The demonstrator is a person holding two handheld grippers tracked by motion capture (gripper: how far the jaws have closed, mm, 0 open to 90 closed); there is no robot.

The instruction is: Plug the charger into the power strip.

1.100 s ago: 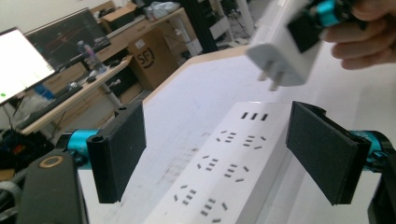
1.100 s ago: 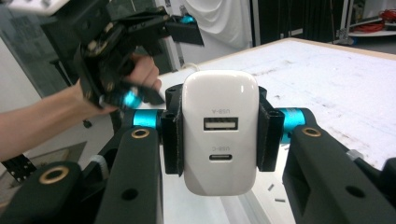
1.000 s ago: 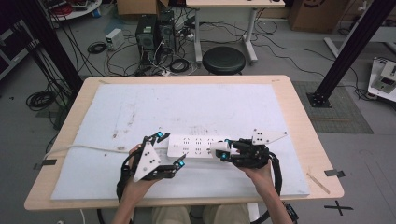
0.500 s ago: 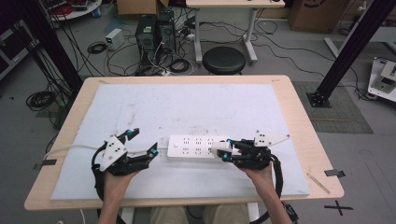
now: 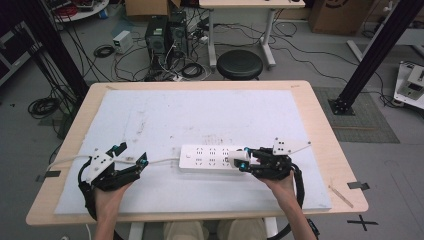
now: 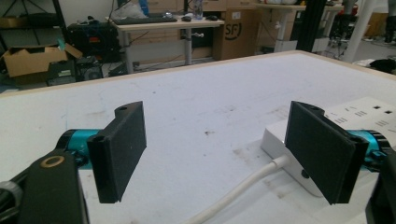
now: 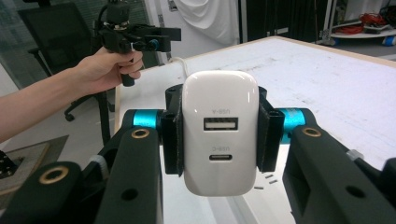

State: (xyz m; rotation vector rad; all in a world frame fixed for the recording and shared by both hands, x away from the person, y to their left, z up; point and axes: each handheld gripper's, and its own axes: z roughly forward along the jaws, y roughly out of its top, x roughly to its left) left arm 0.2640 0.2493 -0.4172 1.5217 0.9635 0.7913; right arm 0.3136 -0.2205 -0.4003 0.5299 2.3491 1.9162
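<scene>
The right gripper has its jaws clamped on a white USB charger at the power strip. The left gripper hovers with jaws apart over the strip's cable.

We see a grey floor with lots of black cables lying on it. Behind the wooden bench stand a round black stool, a white desk and brown boxes.

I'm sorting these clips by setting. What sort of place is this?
Probably a lab or workshop: computer towers and tangled cables sit on the floor, with cardboard boxes and desks behind the work table.
</scene>
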